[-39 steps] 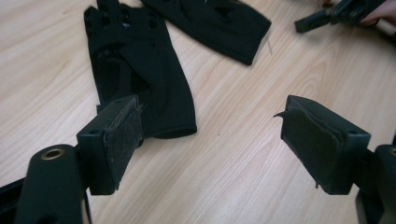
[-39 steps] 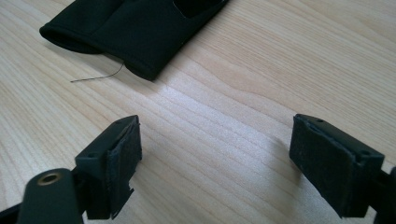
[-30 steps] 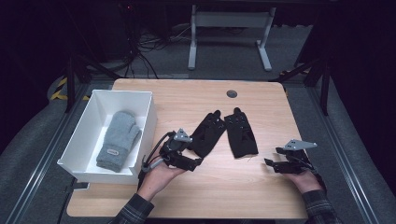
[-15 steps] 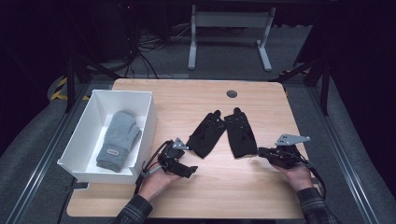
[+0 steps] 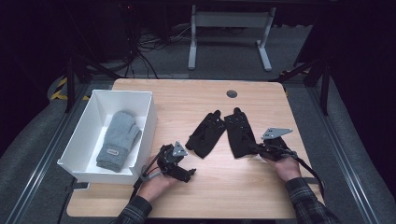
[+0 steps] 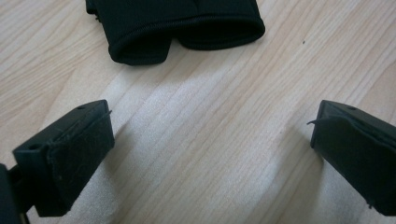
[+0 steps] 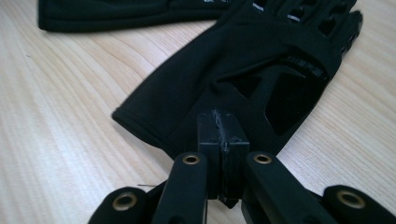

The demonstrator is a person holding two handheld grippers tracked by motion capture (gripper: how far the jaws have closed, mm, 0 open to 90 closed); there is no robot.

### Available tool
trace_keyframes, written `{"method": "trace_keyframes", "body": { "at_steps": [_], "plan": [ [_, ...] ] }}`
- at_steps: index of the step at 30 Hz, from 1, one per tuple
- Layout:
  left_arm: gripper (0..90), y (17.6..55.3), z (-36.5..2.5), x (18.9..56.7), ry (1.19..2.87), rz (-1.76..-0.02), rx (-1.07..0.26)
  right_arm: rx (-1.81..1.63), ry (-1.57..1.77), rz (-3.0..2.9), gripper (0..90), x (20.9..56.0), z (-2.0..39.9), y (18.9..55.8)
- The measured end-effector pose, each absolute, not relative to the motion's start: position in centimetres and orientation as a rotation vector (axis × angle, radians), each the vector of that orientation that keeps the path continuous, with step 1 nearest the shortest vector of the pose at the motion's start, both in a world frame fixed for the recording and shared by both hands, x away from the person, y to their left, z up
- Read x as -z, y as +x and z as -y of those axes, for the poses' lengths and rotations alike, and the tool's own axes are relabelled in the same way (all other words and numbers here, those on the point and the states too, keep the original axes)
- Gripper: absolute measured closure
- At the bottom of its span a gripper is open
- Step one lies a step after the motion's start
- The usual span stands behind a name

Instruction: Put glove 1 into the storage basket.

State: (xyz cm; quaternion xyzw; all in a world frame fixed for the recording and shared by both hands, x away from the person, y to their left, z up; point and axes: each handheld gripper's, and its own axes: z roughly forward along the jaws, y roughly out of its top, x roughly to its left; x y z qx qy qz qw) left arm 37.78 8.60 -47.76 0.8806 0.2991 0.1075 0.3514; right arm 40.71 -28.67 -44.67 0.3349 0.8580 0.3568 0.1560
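Right gripper clamps the right black glove's cuff; left gripper gapes wide before the left black glove; next, nip that cuff.

From the high view I see the surface evenly lit from above, while the floor around it falls into near darkness. Shadows on the surface are soft and short. In the left gripper view the wood grain is sharp; the black glove loses detail. In the right gripper view the tongs blur slightly.
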Motion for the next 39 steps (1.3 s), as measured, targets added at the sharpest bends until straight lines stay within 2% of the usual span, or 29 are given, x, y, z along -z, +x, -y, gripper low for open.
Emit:
{"method": "trace_keyframes", "body": {
  "at_steps": [7, 18, 39],
  "plan": [
    [0.6, 37.8, -8.6, 47.8, 2.276, -0.778, -0.283, -0.981, 0.97, -2.491, 89.9, 45.4, 28.5, 41.1],
    [0.5, 37.8, -8.6, 47.8, 2.276, -0.777, -0.28, -0.964, 0.908, -2.55, 90.0, 45.3, 28.1, 39.4],
    [0.2, 37.8, -8.6, 47.8, 2.279, -0.767, -0.274, -1.032, 0.778, -2.71, 89.9, 45.4, 26.1, 32.8]
  ]
}}
